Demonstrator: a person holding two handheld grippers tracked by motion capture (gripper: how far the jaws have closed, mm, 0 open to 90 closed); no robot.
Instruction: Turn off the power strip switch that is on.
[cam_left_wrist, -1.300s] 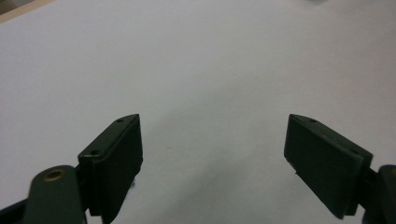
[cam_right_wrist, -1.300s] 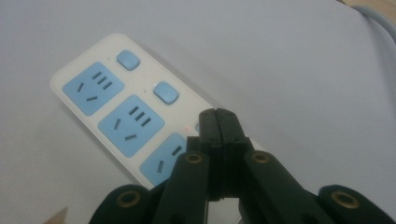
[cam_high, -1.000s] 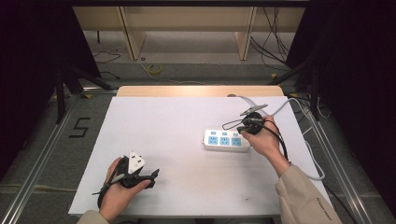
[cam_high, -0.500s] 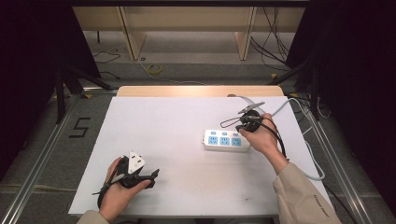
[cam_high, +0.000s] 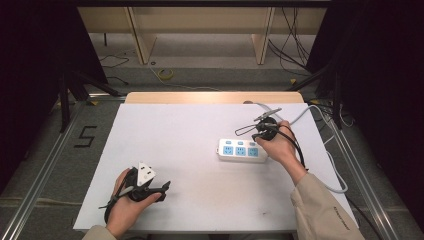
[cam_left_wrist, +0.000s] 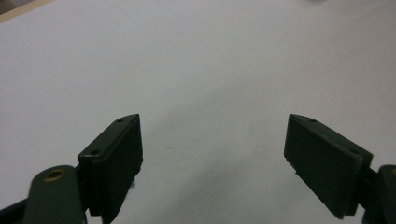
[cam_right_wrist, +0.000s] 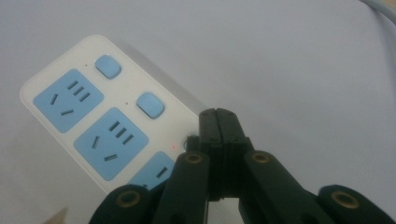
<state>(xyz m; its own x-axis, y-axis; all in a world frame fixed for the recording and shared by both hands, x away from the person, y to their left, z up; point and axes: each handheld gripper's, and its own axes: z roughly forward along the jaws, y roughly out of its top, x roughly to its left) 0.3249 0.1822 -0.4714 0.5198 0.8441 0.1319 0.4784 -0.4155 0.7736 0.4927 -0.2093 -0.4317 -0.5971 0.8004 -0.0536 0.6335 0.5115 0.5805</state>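
Right gripper: jaws pressed together, empty, tips over the third switch of the strip mid-right on table. Left gripper: low near front-left edge, jaws wide apart, empty.

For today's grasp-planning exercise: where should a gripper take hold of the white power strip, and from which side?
Probably from above, fingers closing across the two long sides of the power strip at mid-length. It lies flat on the table, sockets up; its narrow width should suit the jaws, and the cable leaves one end.
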